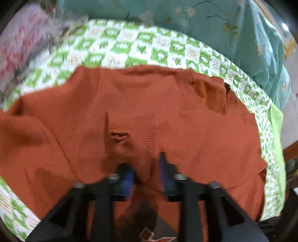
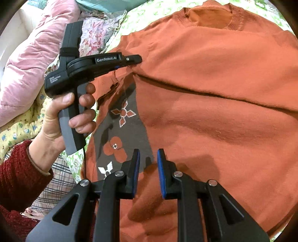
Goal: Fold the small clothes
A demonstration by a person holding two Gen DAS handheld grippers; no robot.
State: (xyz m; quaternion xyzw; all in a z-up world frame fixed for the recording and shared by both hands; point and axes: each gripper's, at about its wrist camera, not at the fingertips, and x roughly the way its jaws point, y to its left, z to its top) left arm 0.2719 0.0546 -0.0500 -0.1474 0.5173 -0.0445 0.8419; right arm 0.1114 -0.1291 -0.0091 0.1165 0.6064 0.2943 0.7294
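Observation:
An orange knit sweater (image 2: 214, 115) lies spread on the bed, its ribbed neck hole (image 2: 210, 16) at the far end. A grey panel with orange and white flowers (image 2: 121, 126) shows where its left side is lifted. My left gripper (image 2: 136, 60) is shut on the sweater's left edge and holds it up off the bed. In the left wrist view the fabric (image 1: 147, 167) is pinched between the blue pads, with the ribbed cuff (image 1: 130, 128) just ahead. My right gripper (image 2: 148, 158) is open and empty, low over the sweater's near part.
The bed has a green and white checked sheet (image 1: 130, 48). A teal flowered quilt (image 1: 223, 24) lies beyond it. A pink quilt (image 2: 31, 55) and flowered fabric (image 2: 95, 35) are piled at the left. The person's hand and red sleeve (image 2: 20, 176) are at lower left.

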